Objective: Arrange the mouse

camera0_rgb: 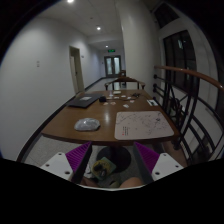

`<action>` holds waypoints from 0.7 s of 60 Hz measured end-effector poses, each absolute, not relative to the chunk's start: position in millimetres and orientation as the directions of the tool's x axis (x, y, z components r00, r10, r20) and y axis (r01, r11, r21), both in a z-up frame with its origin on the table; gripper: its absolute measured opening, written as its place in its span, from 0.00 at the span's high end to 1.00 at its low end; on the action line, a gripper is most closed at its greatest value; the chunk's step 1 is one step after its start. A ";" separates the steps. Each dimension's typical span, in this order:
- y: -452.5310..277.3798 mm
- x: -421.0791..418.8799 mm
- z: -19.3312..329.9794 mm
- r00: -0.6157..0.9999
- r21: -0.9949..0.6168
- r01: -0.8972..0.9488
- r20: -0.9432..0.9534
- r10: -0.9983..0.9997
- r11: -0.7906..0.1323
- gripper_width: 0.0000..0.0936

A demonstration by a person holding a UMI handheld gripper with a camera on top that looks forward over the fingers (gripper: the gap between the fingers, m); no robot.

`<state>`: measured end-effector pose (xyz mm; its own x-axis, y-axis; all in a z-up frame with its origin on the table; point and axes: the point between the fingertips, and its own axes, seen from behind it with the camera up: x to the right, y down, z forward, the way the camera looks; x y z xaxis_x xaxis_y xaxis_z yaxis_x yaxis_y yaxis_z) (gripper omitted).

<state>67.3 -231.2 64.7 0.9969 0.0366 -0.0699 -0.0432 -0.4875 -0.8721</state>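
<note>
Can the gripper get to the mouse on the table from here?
Probably yes. The mouse lies alone on the table, beyond the gripper, with bare tabletop around it. But something dark already sits between the pink pads, which might hinder a grab.

The gripper (pixel 112 168) shows as two stubby fingers low in the gripper view, one on each side. Each has a pale, whitish-grey outer shell with a blocky, angled shape, and each carries a bright magenta pad (pixel 78 156) on its inner face, the two coloured faces turned toward one another. The pads look flat and smooth, their colour standing out sharply against the light plastic. No cables, screws or markings can be made out on them.
</note>
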 end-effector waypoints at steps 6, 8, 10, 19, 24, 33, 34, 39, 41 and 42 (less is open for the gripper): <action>-223.6 59.5 63.7 0.996 -0.875 -0.025 -0.061 0.059 -0.483 0.09; -219.5 52.4 61.3 0.996 -0.875 -0.010 -0.054 0.078 -0.485 0.09; -214.8 44.2 57.7 0.994 -0.872 0.010 -0.046 0.101 -0.489 0.09; -186.6 -10.7 35.3 0.976 -0.863 0.060 -0.055 0.211 -0.502 0.09; -162.3 -43.5 24.5 0.965 -0.855 0.048 -0.094 0.245 -0.516 0.09; -120.4 -85.2 5.0 0.951 -0.846 0.049 -0.123 0.284 -0.531 0.10; -117.1 -87.4 1.4 0.951 -0.842 0.052 -0.123 0.285 -0.536 0.10; -99.3 -95.6 -9.0 0.952 -0.834 0.042 -0.134 0.275 -0.551 0.09; -90.2 -92.9 -9.0 0.957 -0.837 0.040 -0.125 0.262 -0.546 0.10; -86.6 -91.9 -9.2 0.959 -0.836 0.041 -0.120 0.255 -0.547 0.10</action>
